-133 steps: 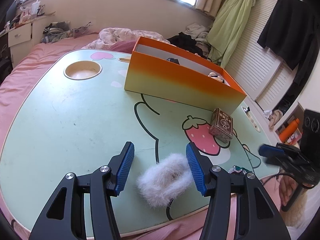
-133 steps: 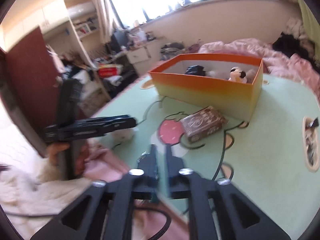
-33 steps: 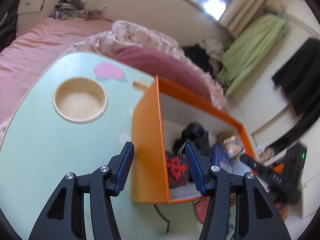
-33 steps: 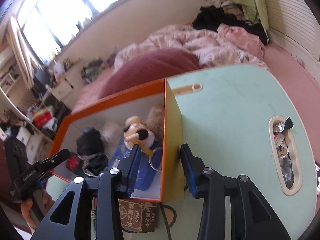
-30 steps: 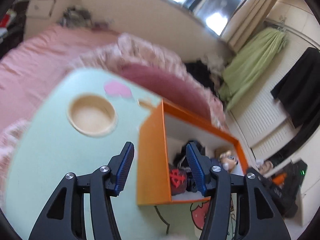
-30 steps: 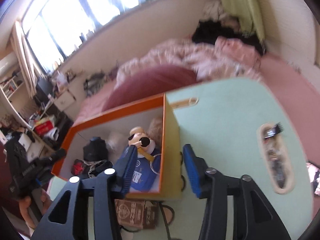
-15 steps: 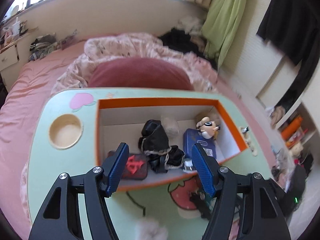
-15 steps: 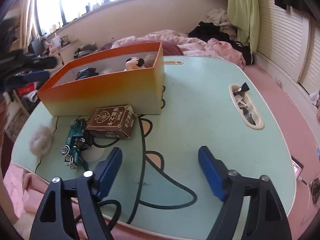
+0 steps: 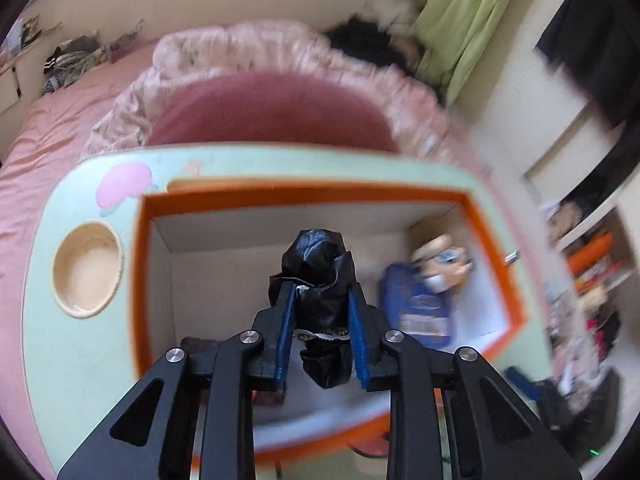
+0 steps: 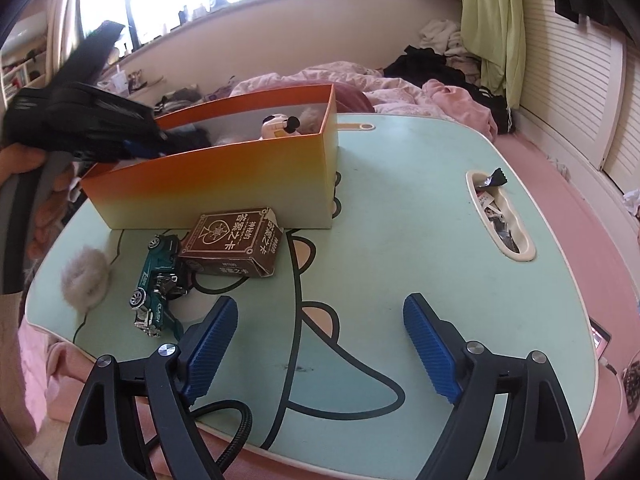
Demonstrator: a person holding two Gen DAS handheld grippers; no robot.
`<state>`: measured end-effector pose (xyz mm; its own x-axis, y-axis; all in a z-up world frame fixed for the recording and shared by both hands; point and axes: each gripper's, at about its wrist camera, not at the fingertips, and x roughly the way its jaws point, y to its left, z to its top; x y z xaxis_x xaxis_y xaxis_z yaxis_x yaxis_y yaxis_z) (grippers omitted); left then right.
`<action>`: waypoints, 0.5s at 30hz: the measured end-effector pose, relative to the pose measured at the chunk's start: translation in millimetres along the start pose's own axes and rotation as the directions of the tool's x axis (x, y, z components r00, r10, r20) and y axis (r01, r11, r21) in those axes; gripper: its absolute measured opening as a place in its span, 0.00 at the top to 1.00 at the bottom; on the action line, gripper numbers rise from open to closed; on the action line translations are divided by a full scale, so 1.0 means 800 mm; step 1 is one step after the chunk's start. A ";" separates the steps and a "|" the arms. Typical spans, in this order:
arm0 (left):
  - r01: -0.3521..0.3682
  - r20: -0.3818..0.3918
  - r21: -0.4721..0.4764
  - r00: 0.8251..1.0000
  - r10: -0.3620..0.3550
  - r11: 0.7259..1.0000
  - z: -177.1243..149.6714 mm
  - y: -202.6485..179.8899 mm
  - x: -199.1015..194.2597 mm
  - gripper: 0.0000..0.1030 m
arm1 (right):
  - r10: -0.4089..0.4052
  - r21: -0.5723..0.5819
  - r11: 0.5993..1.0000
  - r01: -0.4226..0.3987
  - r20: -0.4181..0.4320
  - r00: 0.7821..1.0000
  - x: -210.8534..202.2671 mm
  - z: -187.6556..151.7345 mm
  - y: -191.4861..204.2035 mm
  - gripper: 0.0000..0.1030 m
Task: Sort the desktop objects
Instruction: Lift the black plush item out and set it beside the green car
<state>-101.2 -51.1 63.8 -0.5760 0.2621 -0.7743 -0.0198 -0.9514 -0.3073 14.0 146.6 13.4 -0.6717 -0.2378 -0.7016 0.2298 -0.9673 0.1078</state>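
Note:
My left gripper (image 9: 319, 304) is shut on a black crumpled bundle (image 9: 318, 280) and holds it over the open orange box (image 9: 138, 280). Inside the box lie a blue pouch (image 9: 416, 304) and a small doll (image 9: 440, 256). In the right wrist view the left gripper (image 10: 80, 128) hangs over the box's (image 10: 224, 184) left end. My right gripper (image 10: 320, 344) is open and empty above the table's front. A brown card box (image 10: 232, 244), a green toy car (image 10: 156, 280) and a white fluffy ball (image 10: 85, 276) lie in front of the orange box.
The mint-green table (image 10: 400, 240) has a round cup recess (image 9: 87, 268) at the left and a long slot tray (image 10: 500, 216) with small items at the right. A black cable (image 10: 224, 424) hangs by the front edge. A pink bed (image 9: 60, 92) surrounds the table.
My left gripper has dropped into the orange box and closed on the black bundle. My right gripper has stayed open over the front of the table.

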 end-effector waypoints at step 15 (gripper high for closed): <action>0.145 0.045 -0.065 0.989 -0.142 0.987 -0.123 0.012 -0.031 0.52 | 0.004 -0.009 1.000 -0.004 -0.002 1.000 0.001 -0.001 0.004 0.13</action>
<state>-6.4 -50.6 25.7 -0.6032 0.3872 -0.6973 -0.0499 -0.8908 -0.4516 15.1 143.7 12.6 -0.6691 -0.2418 -0.7028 0.2391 -0.9654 0.1044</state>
